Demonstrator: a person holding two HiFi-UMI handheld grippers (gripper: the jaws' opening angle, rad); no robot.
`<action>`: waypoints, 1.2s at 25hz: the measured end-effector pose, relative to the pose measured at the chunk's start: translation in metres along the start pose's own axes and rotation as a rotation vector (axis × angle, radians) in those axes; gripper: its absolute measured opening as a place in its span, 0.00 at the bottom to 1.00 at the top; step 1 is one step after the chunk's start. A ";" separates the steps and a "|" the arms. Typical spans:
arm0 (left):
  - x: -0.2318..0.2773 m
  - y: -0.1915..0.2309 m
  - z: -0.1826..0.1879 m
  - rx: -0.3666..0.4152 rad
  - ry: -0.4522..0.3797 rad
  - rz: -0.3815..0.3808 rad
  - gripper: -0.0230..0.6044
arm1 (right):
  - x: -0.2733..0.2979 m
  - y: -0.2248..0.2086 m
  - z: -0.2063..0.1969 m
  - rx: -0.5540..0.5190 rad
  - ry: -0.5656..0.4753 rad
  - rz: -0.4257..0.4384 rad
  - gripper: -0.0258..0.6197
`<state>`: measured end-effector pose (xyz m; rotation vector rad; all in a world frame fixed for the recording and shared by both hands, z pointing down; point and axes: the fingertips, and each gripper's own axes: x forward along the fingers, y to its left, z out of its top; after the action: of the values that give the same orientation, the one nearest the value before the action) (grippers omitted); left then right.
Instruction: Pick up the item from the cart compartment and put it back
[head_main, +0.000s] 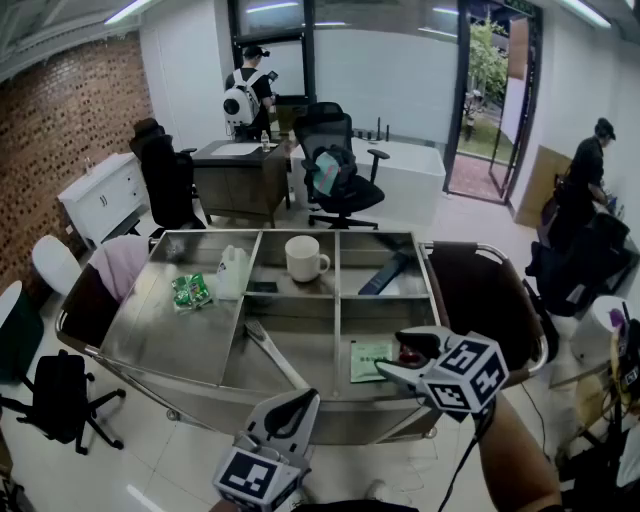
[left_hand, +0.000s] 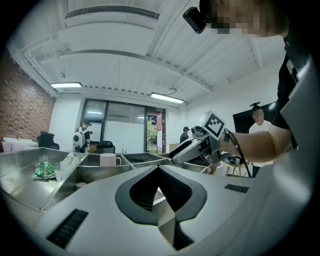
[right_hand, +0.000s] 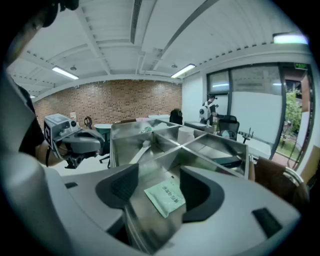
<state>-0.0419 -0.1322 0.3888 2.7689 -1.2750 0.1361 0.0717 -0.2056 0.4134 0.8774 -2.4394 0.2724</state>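
The pale green sachet (head_main: 370, 361) (right_hand: 165, 197) lies flat on the floor of the near right compartment of the steel cart (head_main: 290, 234), close to the central divider; the right claw (head_main: 398, 356) (right_hand: 160, 171) is angled down over it with its jaws spread, and in the right gripper view the sachet shows between the two dark pads, neither pressing on it; the left claw (head_main: 298, 402) (left_hand: 159, 170) is held nearly level at the cart's near edge, its jaws pressed together with nothing between them; a pale long tool (head_main: 274, 354) lies in the near middle compartment; a white mug (head_main: 305, 258) stands in the far middle compartment; a dark flat item (head_main: 384, 274) lies in the far right one; a green snack packet (head_main: 190, 291) and a white bottle (head_main: 232, 272) occupy the large left compartment.
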 end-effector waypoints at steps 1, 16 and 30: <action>0.001 0.002 0.002 -0.001 -0.003 0.000 0.04 | 0.007 -0.003 -0.002 -0.003 0.029 0.018 0.51; 0.031 0.038 0.026 -0.015 -0.046 0.032 0.04 | 0.083 -0.014 -0.059 -0.141 0.381 0.198 0.53; 0.041 0.037 0.022 -0.028 -0.034 0.024 0.04 | 0.101 -0.007 -0.079 -0.214 0.471 0.201 0.52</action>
<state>-0.0427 -0.1898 0.3733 2.7452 -1.3081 0.0726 0.0433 -0.2365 0.5346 0.4163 -2.0651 0.2508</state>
